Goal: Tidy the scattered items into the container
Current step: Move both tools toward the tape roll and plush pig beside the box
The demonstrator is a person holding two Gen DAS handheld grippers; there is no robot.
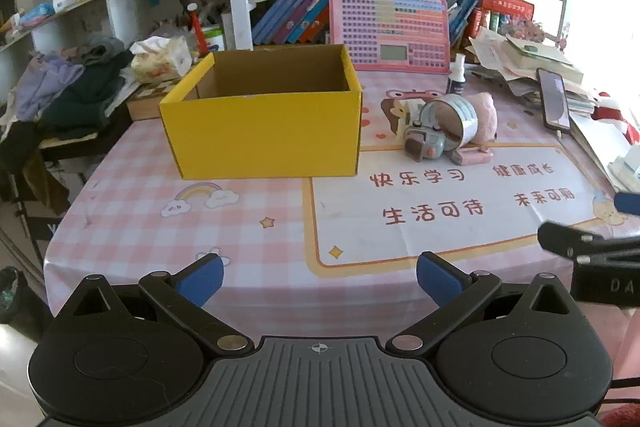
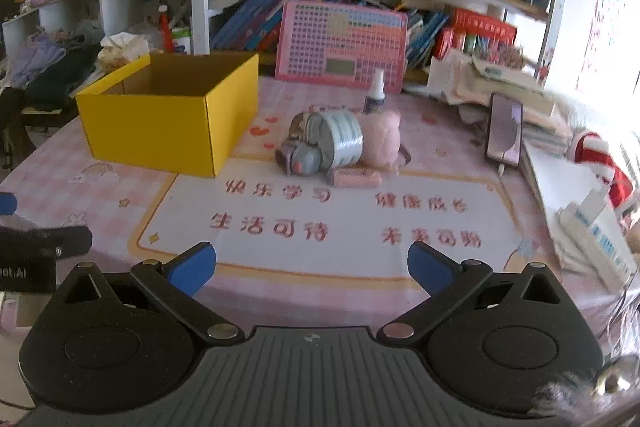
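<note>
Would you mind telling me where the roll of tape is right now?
In both views the roll of tape lies on its side on the table, right of the yellow box, leaning against the pink plush toy.

One yellow box (image 1: 264,135), one tape roll (image 1: 456,119), one spray bottle (image 1: 457,75), one phone (image 1: 554,99).

both grippers (image 1: 320,279) (image 2: 311,269) wide open, empty

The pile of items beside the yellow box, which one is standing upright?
The small white spray bottle with the dark label, behind the pile. It stands upright, while the tape roll, the pink plush and the pink tube lie down.
</note>
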